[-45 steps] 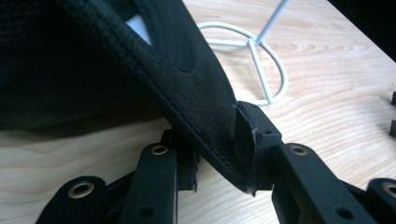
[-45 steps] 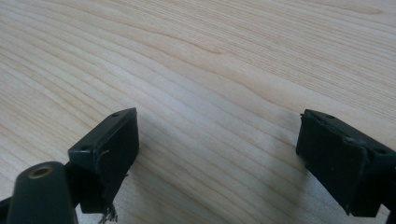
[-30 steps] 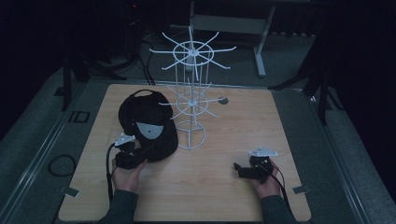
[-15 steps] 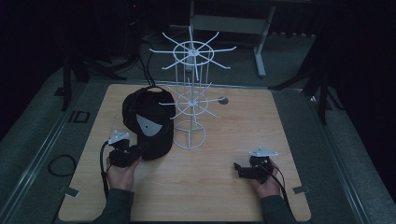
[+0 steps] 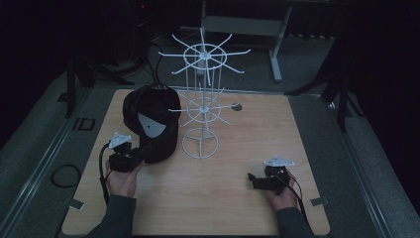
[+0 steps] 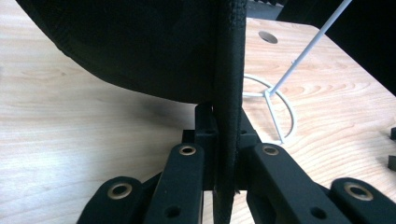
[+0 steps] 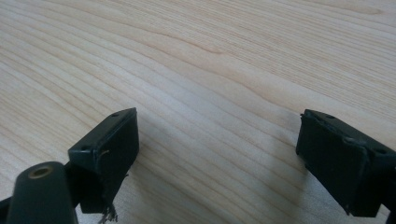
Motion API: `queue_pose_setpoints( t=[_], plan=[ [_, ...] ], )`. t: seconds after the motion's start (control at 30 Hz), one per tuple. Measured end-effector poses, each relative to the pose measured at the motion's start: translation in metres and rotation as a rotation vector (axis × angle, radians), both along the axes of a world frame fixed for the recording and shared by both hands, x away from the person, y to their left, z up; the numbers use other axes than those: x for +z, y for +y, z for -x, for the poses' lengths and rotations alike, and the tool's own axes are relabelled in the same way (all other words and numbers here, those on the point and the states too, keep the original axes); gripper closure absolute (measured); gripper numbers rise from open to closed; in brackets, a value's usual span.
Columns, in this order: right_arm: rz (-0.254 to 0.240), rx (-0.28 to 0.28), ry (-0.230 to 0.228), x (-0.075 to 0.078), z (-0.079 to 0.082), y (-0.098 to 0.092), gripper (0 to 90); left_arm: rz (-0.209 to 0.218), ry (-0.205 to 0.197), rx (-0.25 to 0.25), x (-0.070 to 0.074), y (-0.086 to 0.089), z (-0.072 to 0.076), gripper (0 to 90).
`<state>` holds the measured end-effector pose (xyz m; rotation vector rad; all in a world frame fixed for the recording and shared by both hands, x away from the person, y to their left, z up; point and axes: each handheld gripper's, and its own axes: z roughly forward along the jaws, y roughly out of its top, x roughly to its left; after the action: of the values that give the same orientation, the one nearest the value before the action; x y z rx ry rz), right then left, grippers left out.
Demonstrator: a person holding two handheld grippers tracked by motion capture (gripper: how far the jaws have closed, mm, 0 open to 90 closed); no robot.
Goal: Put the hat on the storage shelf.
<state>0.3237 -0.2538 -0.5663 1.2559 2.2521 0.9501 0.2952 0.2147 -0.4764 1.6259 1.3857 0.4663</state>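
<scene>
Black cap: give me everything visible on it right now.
The black cap is a dark woven-fabric baseball cap with a pale grey patch on it. It is raised up over the left side of the wooden table, just left of the white wire rack. The left gripper is shut on its brim edge: the left gripper view shows both jaws clamping a thick textured band, the rest arching above the wood. Contact with the rack or table cannot be told.

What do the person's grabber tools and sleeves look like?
Each hand-held gripper, left and right, is black with a pale grey three-cornered plate on top and a black cable trailing toward the person. The jaws are blocky black bars with brass-coloured rivets. The sleeves are dark grey.
</scene>
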Motion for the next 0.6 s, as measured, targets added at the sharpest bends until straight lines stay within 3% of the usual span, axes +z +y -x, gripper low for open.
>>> queue_pose_setpoints(
  t=[0.6],
  plan=[
    [0.000,0.000,-0.001,0.000,0.000,0.000,13.0,-0.029,-0.068,0.010,0.022,0.011,0.000,86.7]
  ],
)
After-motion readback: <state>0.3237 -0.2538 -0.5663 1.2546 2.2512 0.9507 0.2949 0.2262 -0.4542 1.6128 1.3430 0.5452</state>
